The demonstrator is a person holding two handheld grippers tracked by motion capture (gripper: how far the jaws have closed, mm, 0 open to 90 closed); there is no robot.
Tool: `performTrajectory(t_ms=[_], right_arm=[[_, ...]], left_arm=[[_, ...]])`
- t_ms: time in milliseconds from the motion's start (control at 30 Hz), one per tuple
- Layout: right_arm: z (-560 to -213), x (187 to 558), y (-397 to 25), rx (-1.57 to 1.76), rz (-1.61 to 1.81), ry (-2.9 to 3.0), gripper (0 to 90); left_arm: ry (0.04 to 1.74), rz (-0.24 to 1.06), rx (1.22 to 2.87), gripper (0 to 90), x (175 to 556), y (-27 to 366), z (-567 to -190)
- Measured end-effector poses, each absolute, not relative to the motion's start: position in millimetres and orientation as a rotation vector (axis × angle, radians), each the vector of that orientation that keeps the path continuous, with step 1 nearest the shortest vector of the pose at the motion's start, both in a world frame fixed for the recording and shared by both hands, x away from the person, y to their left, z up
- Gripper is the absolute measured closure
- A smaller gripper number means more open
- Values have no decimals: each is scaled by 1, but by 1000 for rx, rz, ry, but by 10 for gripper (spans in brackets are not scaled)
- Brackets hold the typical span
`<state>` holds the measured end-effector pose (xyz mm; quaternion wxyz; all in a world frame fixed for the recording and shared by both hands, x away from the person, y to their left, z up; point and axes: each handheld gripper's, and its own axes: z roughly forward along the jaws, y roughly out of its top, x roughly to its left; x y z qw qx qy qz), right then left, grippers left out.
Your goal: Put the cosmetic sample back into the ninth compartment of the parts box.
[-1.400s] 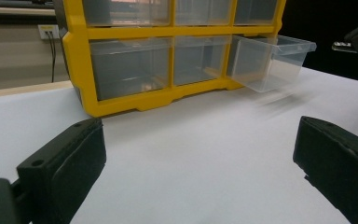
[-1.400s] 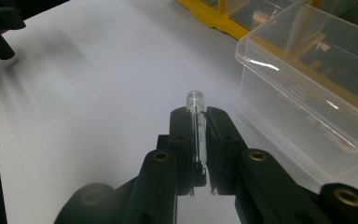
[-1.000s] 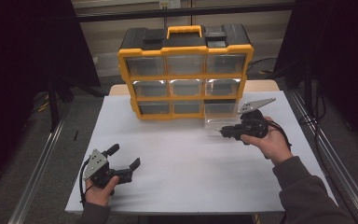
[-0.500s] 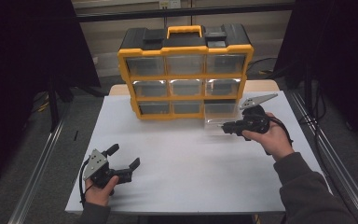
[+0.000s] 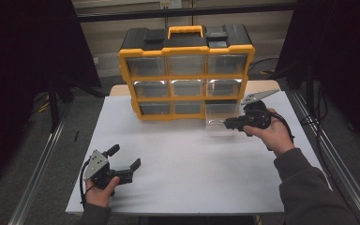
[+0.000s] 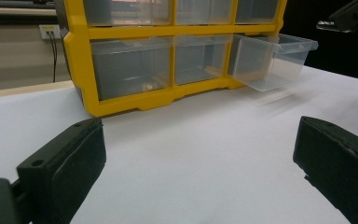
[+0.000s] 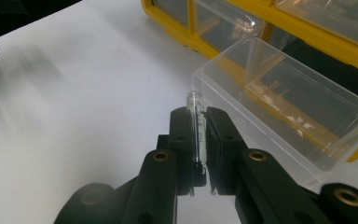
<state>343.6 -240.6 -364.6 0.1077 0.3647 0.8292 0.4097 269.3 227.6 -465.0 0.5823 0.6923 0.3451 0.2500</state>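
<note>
1. Glass vial [image 7: 196, 125], small and clear, was pinched lengthwise between the jaws of the right tool [image 7: 196, 122], open mouth pointing forward past the jaw tips.
2. Right tool [image 5: 230, 123] hovered just beside the pulled-out clear drawer [image 7: 289, 102] at the bottom right of the yellow organizer [image 5: 187, 75]. Judged: the vial was held end-on so it could be carried over the drawer's near wall and let go inside.
3. Drawer stood partly out of its slot, resting on the white tabletop [image 5: 192, 164]; its rim lay just right of the vial tip in the right gripper view. Contents could not be made out through the clear plastic.
4. Left tool [image 5: 124, 161] sat low near the front left of the tabletop, jaws spread wide and holding nothing, well apart from the drawer. Judged: parked clear of the working side.
5. Obstacles: the drawer's front wall stood between vial and drawer floor; judged that the vial needed lifting over it. Other drawers were shut.
</note>
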Motion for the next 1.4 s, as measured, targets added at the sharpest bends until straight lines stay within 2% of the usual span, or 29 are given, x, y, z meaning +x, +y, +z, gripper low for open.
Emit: performTrajectory(t_ms=[1400], right_arm=[[-353,372,-235,1072,1146,2395,815]], left_arm=[[810,575,1599,27,269,226,-464]])
